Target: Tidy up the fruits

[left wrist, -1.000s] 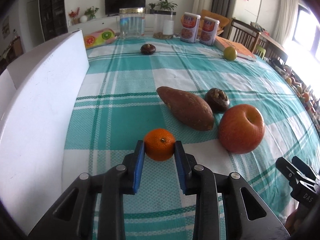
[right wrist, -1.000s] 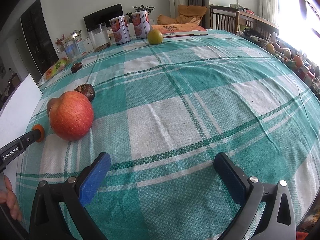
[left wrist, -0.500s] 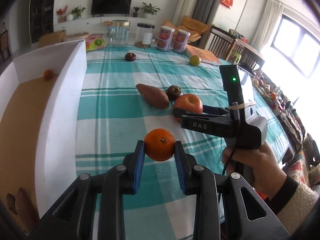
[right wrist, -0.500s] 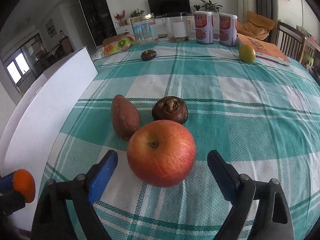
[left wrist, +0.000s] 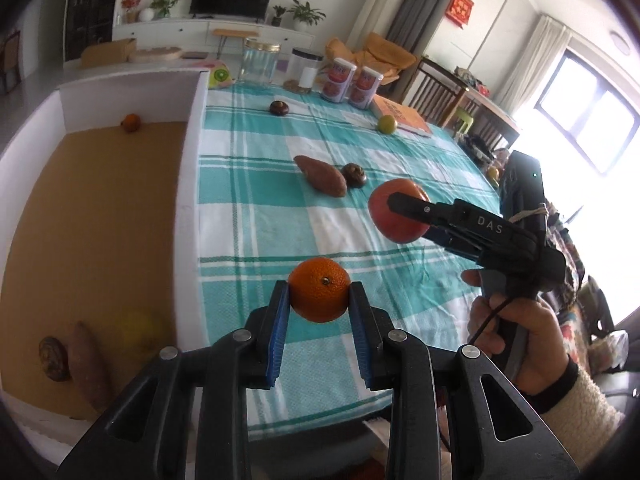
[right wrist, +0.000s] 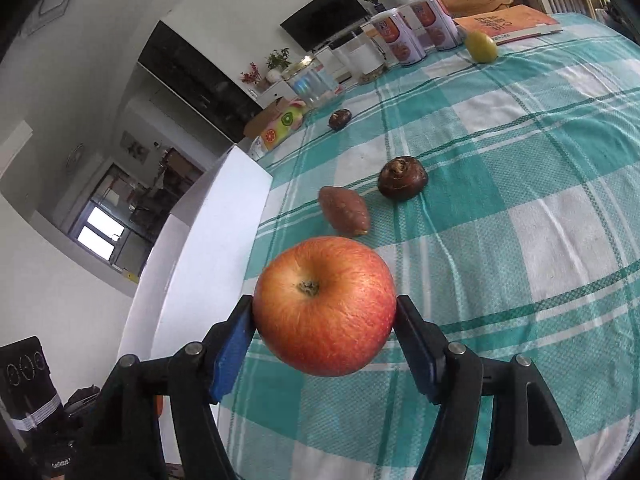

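Two fruits are now off the checked tablecloth [left wrist: 256, 216] at once. A second ago the right gripper [right wrist: 324, 320] stood wide and empty over bare cloth; its jaws have since closed in on the red apple [right wrist: 325, 306], which they now pinch at both sides, lifted clear of the table. The left gripper [left wrist: 319, 300], nearly fully closed, clamps the mandarin [left wrist: 319, 289], carried higher and nearer the white box [left wrist: 188, 184] than it was. Inside that box lie a small orange [left wrist: 131, 123], a sweet potato [left wrist: 86, 360] and a dark round fruit [left wrist: 52, 358]. On the cloth remain another sweet potato [left wrist: 320, 176], two dark round fruits and a green lime [left wrist: 387, 124]. Both loads look ready for the box.
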A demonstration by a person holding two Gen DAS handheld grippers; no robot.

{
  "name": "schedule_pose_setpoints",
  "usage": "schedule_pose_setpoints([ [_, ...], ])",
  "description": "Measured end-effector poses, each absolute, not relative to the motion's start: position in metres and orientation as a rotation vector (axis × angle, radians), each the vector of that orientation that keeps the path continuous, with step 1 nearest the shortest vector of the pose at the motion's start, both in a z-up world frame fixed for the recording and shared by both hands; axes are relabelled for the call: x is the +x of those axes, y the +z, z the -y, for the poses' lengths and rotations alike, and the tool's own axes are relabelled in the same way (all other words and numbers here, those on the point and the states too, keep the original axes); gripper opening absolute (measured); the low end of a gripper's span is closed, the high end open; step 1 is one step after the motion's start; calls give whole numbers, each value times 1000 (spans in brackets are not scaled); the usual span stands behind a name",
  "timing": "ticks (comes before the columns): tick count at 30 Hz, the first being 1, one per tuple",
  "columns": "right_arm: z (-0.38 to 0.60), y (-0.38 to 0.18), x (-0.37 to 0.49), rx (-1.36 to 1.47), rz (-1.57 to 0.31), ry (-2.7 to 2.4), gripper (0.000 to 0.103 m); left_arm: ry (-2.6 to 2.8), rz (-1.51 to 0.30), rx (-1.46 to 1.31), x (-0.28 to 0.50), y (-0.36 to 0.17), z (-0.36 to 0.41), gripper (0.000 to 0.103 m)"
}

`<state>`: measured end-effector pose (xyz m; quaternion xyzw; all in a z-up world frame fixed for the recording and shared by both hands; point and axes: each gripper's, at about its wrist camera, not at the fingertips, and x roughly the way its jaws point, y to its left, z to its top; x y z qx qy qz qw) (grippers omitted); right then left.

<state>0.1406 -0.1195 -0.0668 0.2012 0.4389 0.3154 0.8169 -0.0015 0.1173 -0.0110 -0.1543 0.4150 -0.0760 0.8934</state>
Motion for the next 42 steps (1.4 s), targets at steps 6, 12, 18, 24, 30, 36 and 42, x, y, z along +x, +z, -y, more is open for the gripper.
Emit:
schedule_pose_setpoints([
  [6,-3,-6,115,243,-926,939,69,92,-806,-367,-1,-3,-211,30],
  [12,-123,-5,95,-69,-950,1023,69,228,-889,-396,18,-33,-277,30],
  [18,-182,-43,98,-307,-1036,976,69,284,-997,-391,22,-56,-291,35],
  [24,-148,-21,100,-177,-905,939,82,367,-915,-355,13,-40,-283,65],
  [30,-53,16,96,-58,-642,760,103,237,-744,-270,2,8,-217,83],
  [36,78,-56,122,28,-709,281,103,-114,-746,-165,16,11,-102,86],
  [42,202,-108,122,154,-794,-54,103,-278,-861,-91,45,-28,-6,86],
])
